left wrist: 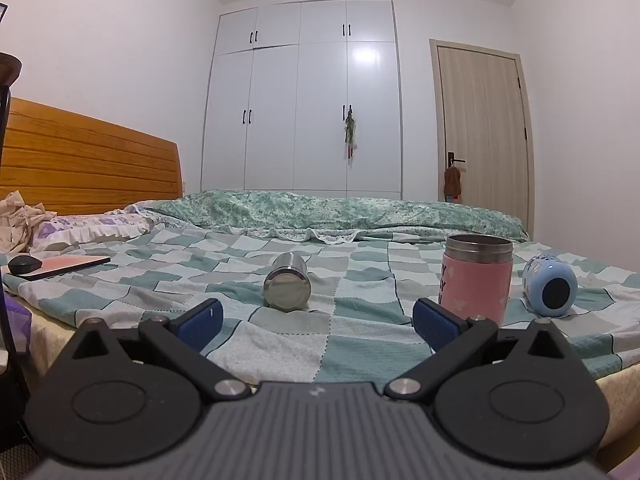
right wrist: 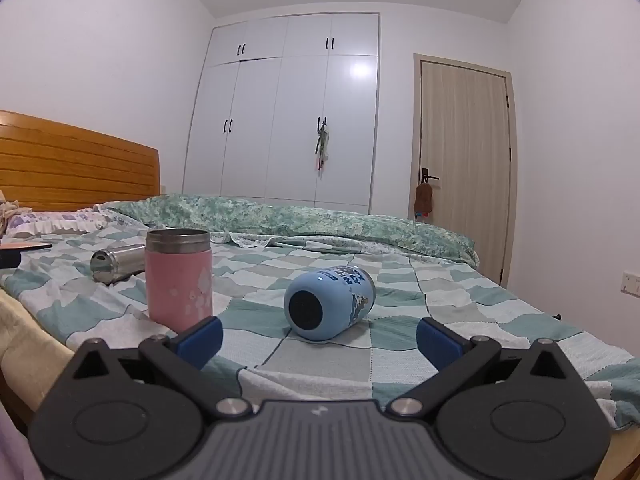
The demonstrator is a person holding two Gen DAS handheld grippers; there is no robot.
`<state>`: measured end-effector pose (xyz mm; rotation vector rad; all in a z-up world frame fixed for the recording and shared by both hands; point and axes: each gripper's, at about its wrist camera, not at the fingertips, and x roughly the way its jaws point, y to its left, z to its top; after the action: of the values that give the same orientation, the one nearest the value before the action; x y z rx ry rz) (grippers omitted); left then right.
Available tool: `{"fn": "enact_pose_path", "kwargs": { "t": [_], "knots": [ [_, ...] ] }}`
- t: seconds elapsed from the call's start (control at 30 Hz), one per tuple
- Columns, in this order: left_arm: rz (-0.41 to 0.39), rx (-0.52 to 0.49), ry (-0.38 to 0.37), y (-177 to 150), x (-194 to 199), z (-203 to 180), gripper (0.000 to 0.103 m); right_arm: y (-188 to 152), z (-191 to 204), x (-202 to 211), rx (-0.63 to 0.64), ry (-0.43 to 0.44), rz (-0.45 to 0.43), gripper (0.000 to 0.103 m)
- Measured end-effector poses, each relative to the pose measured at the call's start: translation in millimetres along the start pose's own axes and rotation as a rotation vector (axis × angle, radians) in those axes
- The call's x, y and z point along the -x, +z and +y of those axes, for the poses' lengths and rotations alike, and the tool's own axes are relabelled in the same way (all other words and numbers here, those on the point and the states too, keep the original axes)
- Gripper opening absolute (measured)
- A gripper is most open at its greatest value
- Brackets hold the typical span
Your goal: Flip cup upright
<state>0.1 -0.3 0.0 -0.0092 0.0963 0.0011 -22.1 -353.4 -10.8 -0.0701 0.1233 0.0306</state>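
My left gripper (left wrist: pixel 316 320) and right gripper (right wrist: pixel 318 338) both have fingers apart, holding nothing. The blue printed cup (right wrist: pixel 329 305) lies sideways on the checked bed (right wrist: pixel 400 344) (right of the upright pink cup (right wrist: pixel 179 284)).

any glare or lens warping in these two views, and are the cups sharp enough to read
Left wrist view: a lamp glare patch on the wardrobe, walls bowed by the fisheye, dark corners; steel cup sharp. Right wrist view: same wardrobe glare and bowing; blue cup crisp though its print is too small to read, pink cup clear.
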Motion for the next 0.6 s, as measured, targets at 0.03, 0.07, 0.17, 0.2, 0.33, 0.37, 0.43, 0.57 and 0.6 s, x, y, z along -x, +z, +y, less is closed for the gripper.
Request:
{"fn": "enact_pose_path", "kwargs": {
  "t": [0.03,0.07,0.17,0.2,0.33,0.37,0.43,0.57,0.6],
  "knots": [
    [0.0,-0.001,0.0,0.0,0.0,-0.3,0.103,0.0,-0.4,0.1,-0.001,0.0,-0.001,0.103],
    [0.0,-0.001,-0.001,0.1,0.1,-0.6,0.103,0.2,0.1,0.1,0.01,-0.001,0.002,0.103],
    [0.0,0.0,0.0,0.0,0.0,-0.2,0.103,0.0,0.0,0.0,0.005,-0.001,0.0,0.103],
    [0.0,0.0,0.0,0.1,0.0,-0.3,0.103,0.1,0.3,-0.1,0.006,-0.002,0.0,0.103],
    [0.0,-0.001,0.0,0.0,0.0,-0.3,0.103,0.1,0.2,-0.2,0.001,-0.001,0.0,0.103],
    [0.0,0.0,0.001,0.1,-0.1,-0.6,0.103,0.1,0.1,-0.1,0.001,-0.001,0.0,0.103],
    [0.0,-0.001,0.0,0.0,0.0,-0.4,0.103,0.1,0.5,0.2,0.002,-0.002,-0.001,0.103],
    [0.0,-0.001,0.0,0.1,-0.1,-0.6,0.103,0.3,0.4,0.0,0.0,-0.001,-0.001,0.103],
    [0.0,-0.001,0.0,0.1,-0.1,-0.6,0.103,0.3,0.4,-0.4,0.001,-0.001,0.001,0.103]
  ]
}}
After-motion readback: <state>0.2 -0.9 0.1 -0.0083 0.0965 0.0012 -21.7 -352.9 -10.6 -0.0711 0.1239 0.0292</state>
